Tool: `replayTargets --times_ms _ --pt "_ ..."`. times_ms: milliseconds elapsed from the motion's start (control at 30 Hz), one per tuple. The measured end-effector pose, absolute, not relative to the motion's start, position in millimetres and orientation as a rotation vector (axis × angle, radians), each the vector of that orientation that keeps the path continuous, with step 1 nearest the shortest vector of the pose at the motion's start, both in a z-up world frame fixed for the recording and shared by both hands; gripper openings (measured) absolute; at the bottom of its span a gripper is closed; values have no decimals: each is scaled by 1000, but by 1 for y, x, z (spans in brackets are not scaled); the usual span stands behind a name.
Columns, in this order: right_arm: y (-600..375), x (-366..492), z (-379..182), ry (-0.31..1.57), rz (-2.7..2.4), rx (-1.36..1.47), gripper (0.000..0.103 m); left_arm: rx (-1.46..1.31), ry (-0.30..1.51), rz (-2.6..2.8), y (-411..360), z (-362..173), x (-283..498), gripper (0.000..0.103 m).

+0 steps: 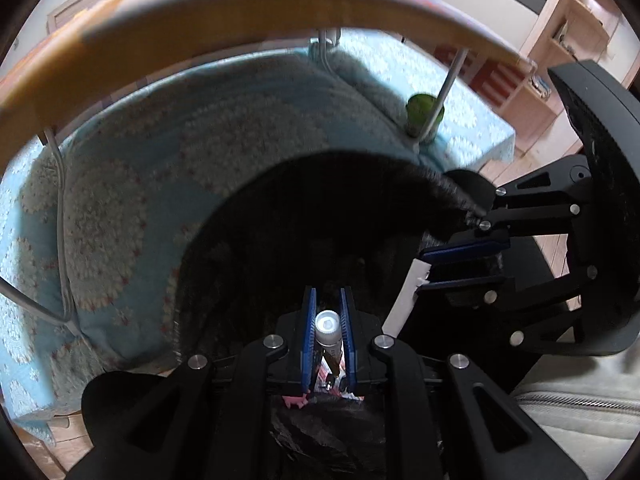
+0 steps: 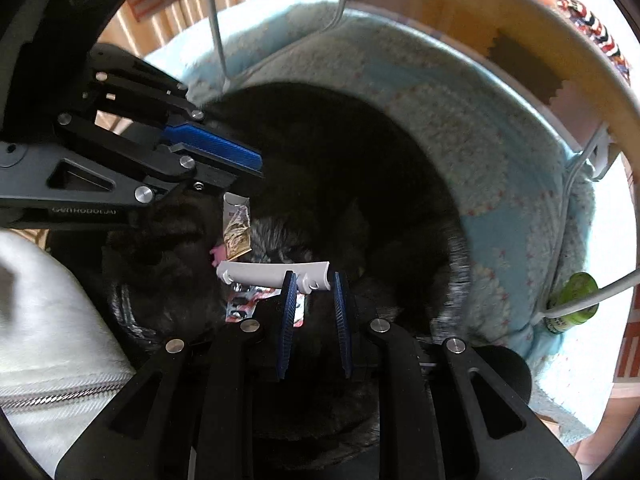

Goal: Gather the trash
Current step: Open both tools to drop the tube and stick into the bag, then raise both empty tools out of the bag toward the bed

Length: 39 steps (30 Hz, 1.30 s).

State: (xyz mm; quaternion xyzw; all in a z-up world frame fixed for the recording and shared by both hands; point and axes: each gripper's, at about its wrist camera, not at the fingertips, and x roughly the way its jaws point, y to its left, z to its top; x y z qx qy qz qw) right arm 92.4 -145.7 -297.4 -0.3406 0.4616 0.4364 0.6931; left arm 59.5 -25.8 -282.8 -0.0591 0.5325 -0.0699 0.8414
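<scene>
My left gripper (image 1: 328,300) is shut on a small tube with a white cap (image 1: 327,326). It points down into the dark mouth of a black trash bag (image 1: 320,208). In the right wrist view the left gripper (image 2: 244,174) comes in from the upper left, and the crumpled tube (image 2: 237,228) hangs below its blue pads. My right gripper (image 2: 316,280) is shut on a white plastic strip (image 2: 272,272) lying crosswise over the bag (image 2: 352,152). The right gripper (image 1: 460,266) also shows in the left wrist view, the strip (image 1: 404,300) sticking out of it. A printed wrapper (image 2: 240,310) lies inside the bag.
A wooden table edge (image 1: 240,12) on white wire legs (image 1: 440,92) arches close overhead. A light blue flowered blanket (image 1: 140,160) surrounds the bag. A green bottle (image 1: 424,114) stands by one leg. A person's pale zipped garment (image 2: 48,320) is beside the grippers.
</scene>
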Motion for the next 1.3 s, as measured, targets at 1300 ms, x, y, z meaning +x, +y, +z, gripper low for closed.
replayTargets --times_ms 1300 --pt "-166 96 -209 883 981 -539 45 -115 898 -134 -24 -180 34 43"
